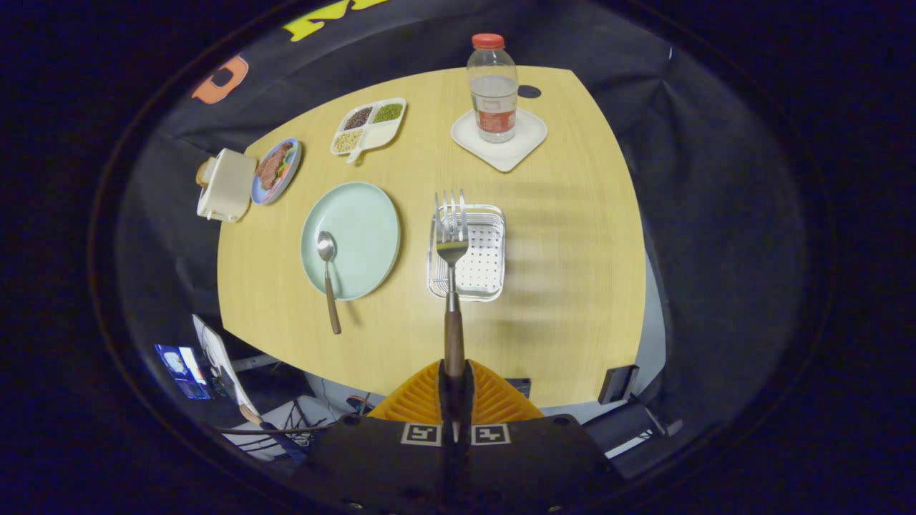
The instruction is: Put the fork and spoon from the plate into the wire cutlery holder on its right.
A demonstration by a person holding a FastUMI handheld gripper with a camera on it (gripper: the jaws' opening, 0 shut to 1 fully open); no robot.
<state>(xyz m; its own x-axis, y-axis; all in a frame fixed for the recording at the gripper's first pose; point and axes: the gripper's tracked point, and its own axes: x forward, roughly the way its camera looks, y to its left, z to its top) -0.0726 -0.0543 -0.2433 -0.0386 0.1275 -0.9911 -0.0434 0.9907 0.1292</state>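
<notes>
My gripper [454,372] is shut on the fork [452,247], both orange fingers [415,400] pressing its brown wooden handle. The fork points straight ahead, held high above the table, and its metal tines stand over the left part of the wire cutlery holder [478,275]. The holder is a shiny wire basket with a perforated bottom and nothing inside it. To its left lies the pale green plate [361,222]. The spoon [328,275] rests with its bowl on the plate and its brown handle reaching over the near rim onto the table.
Beyond the holder a water bottle [493,89] with a red cap stands on a white square coaster [526,139]. A divided dish of beans [368,125], a blue plate of food [275,170] and a cream toaster [227,184] sit at the wooden table's [572,236] far left.
</notes>
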